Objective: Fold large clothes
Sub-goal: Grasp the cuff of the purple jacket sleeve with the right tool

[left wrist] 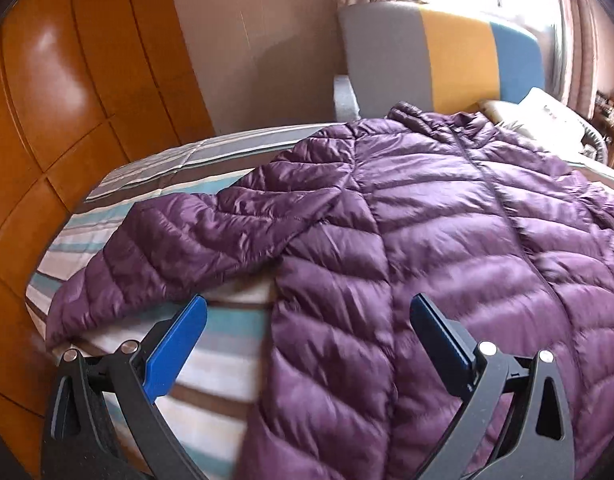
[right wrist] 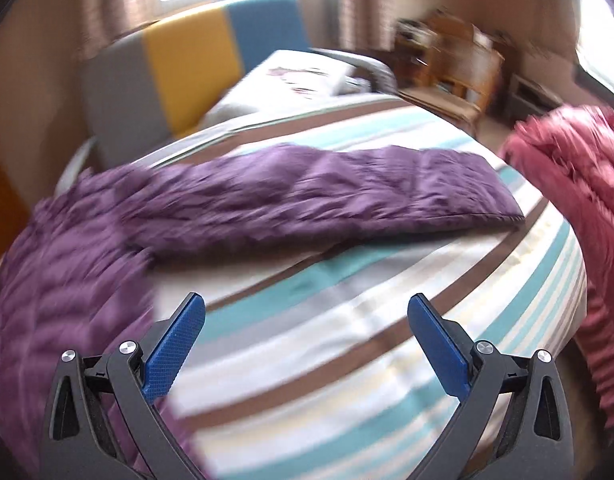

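Note:
A purple quilted puffer jacket [left wrist: 447, 232] lies spread front-up on the striped bed, collar toward the headboard. One sleeve [left wrist: 179, 236] stretches out to the left. My left gripper [left wrist: 307, 312] hovers open above the jacket's lower left hem, nothing between its blue pads. In the right wrist view the jacket's body [right wrist: 59, 272] fills the left side and its other sleeve [right wrist: 319, 192] reaches across the bedspread to the right. My right gripper [right wrist: 307, 312] is open over the bare striped cover, below that sleeve, holding nothing.
The striped bedspread [right wrist: 347, 320] covers the bed. A grey, yellow and blue headboard [left wrist: 439, 52] stands at the far end with pillows [left wrist: 547, 112]. A red quilted garment [right wrist: 579, 184] hangs at the bed's right edge. Orange wooden wardrobe doors [left wrist: 59, 100] stand left; wooden furniture [right wrist: 455, 60] far right.

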Available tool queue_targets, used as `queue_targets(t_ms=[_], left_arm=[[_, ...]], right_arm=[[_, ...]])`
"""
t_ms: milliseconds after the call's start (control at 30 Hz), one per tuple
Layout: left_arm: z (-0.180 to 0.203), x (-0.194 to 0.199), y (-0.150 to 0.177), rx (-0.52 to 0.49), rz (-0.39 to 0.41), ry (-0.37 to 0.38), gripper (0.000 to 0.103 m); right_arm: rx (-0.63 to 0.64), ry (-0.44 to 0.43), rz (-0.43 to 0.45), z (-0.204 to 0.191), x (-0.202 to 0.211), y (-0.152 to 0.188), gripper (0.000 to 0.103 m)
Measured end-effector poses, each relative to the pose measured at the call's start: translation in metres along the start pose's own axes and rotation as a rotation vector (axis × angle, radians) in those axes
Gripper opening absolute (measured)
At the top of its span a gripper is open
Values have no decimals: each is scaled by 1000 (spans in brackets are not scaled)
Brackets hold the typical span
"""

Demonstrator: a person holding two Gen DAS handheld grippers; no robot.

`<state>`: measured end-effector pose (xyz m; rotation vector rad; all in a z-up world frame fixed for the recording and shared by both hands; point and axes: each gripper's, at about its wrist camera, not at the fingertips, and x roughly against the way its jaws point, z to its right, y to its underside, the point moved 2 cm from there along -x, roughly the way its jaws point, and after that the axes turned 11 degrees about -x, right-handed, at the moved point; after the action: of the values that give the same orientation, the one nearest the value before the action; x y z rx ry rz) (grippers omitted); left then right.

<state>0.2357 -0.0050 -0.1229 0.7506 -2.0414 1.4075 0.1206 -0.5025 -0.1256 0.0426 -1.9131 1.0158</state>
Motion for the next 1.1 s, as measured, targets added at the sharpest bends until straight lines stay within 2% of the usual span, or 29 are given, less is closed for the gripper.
queue_targets(t_ms=[67, 267, 300, 467, 533, 633, 733, 800, 833, 900, 1000, 1100], left_arm=[[-2, -13, -7, 11, -12, 20, 101], [-16, -45, -17, 64, -33, -22, 101], [-16, -50, -17, 54, -39, -44, 101], [-16, -70, -10, 22, -77, -105, 101], [-17, -76, -6, 30, -86, -100, 101], [-15, -80, -4, 29, -89, -101, 101], [-11, -80, -2, 12, -86, -120, 101], [-11, -80, -1, 10, -89, -124, 101], [-10, -80, -1, 11, -91, -124, 101], [-10, -81, -1, 13, -95, -124, 101], [-10, -83, -1, 13, -103, -117, 101], [-14, -84, 0, 35, -110, -92, 101]], right_arm=[[-76, 39, 1, 20, -21, -20, 99], [-275, 111, -7, 64, -62, -56, 88], [-305, 118, -11, 69, -67, -59, 85], [-444, 148, 6, 99, -84, -74, 85], [-473, 161, 11, 104, -87, -75, 85], [-521, 172, 15, 111, -94, -77, 79], [-493, 210, 39, 111, -98, -81, 62], [-458, 227, 50, 109, -101, -82, 41], [-449, 218, 54, 110, -103, -84, 38], [-438, 190, 54, 111, -106, -86, 24], [-406, 158, 55, 108, -105, -89, 12], [-400, 140, 80, 103, -98, -93, 11]])
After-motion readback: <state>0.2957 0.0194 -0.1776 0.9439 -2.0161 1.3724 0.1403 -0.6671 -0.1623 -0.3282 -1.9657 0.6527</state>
